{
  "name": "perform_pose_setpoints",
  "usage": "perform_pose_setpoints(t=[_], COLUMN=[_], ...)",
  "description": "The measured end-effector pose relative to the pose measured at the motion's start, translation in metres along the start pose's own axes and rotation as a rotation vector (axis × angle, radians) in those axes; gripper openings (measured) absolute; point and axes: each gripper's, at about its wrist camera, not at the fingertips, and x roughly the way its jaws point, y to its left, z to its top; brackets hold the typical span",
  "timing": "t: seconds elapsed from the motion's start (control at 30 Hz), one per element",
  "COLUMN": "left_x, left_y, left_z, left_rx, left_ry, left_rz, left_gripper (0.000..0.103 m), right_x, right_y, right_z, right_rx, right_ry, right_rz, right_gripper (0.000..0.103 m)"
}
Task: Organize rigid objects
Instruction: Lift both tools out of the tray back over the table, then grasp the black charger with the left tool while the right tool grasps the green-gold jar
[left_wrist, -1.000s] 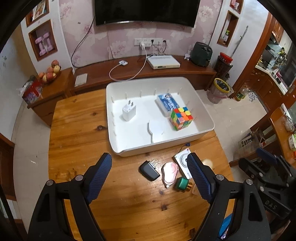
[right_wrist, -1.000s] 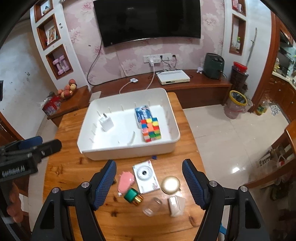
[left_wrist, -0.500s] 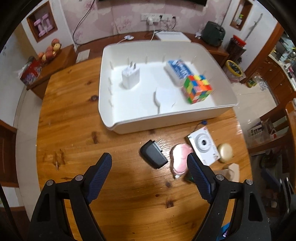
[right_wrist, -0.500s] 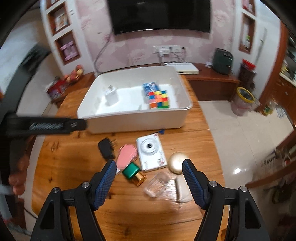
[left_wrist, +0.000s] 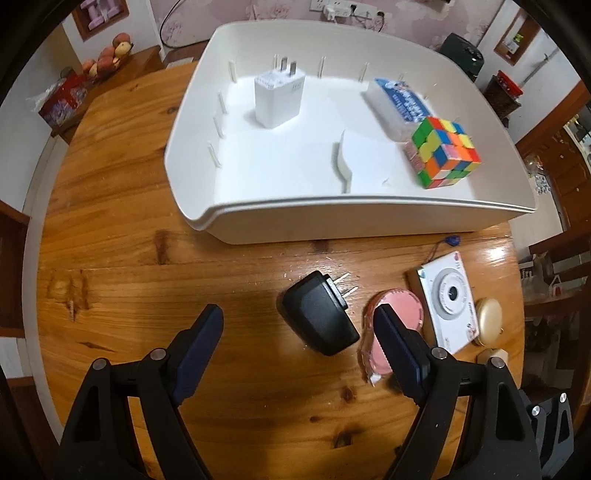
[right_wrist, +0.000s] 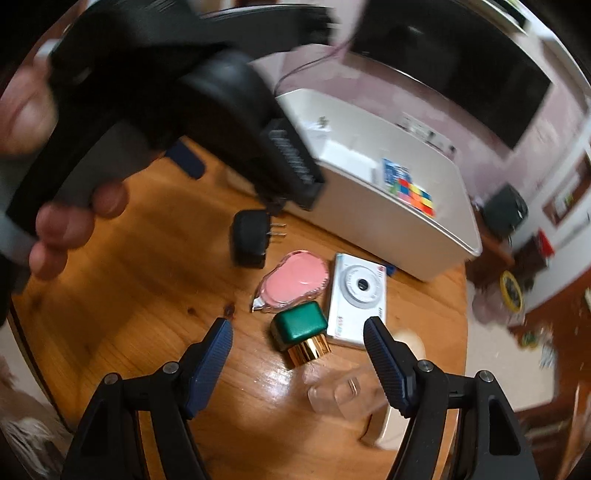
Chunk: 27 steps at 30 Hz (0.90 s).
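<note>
Wooden table (left_wrist: 129, 258) fills both views, with a white tray (left_wrist: 369, 218) across the upper half of the left wrist frame. Inside it stand a white charger (left_wrist: 277, 98), a blue-labelled pack (left_wrist: 400, 103) and a colour cube (left_wrist: 445, 151).

Loose on the wood below the tray lie a black plug adapter (left_wrist: 319, 317), a pink case (left_wrist: 397, 314), a white toy camera (left_wrist: 448, 302) and a gold disc (left_wrist: 488, 317). The right wrist view adds a green and gold bottle (right_wrist: 301, 332) and a clear item (right_wrist: 343, 393), blurred.

The left gripper (left_wrist: 299, 332) hangs with fingers wide apart and empty; the adapter sits between them in the lower centre. The right gripper (right_wrist: 298, 345) is likewise spread and empty, framing the bottle.

The step in hand looks like the approach to pick up the adapter. Next it likely needs lowering, centring on the body clear of the prongs, and closing.

Compared with a second ago, the left gripper has come lower and closer to the adapter, and the right view has swung and tilted, so the left tool now looms at its upper left.
</note>
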Motion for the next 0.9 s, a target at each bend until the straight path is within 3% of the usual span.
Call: perform_pose_setpoints(t=[0.13, 0.33, 0.47, 0.73, 0.9], left_x=[0.009, 0.023, 0.031, 0.041, 0.048], left_y=[0.001, 0.008, 0.013, 0.011, 0.009], left_z=[0.002, 0.005, 0.005, 0.004, 0.003], left_rx=[-0.023, -0.070, -0.102, -0.090, -0.080], left_ry=[0.016, 0.049, 0.083, 0.134, 0.168], left_rz=[-0.004, 0.002, -0.005, 0.010, 0.034], left_gripper=[0.085, 0.085, 0.085, 0.085, 0.085], right_x=[0.017, 0.039, 0.049, 0.062, 0.066], right_y=[0.004, 0.002, -0.003, -0.001, -0.006], right_z=[0.001, 0.004, 0.004, 0.004, 0.006], right_rx=[-0.085, -0.148, -0.161, -0.216, -0.212], right_ry=[0.019, 0.067, 0.095, 0.119, 0.135], right_rz=[0.006, 0.054, 0.082, 0.123, 0.162], right_gripper=[0.074, 0.060, 0.060, 0.047, 0.045])
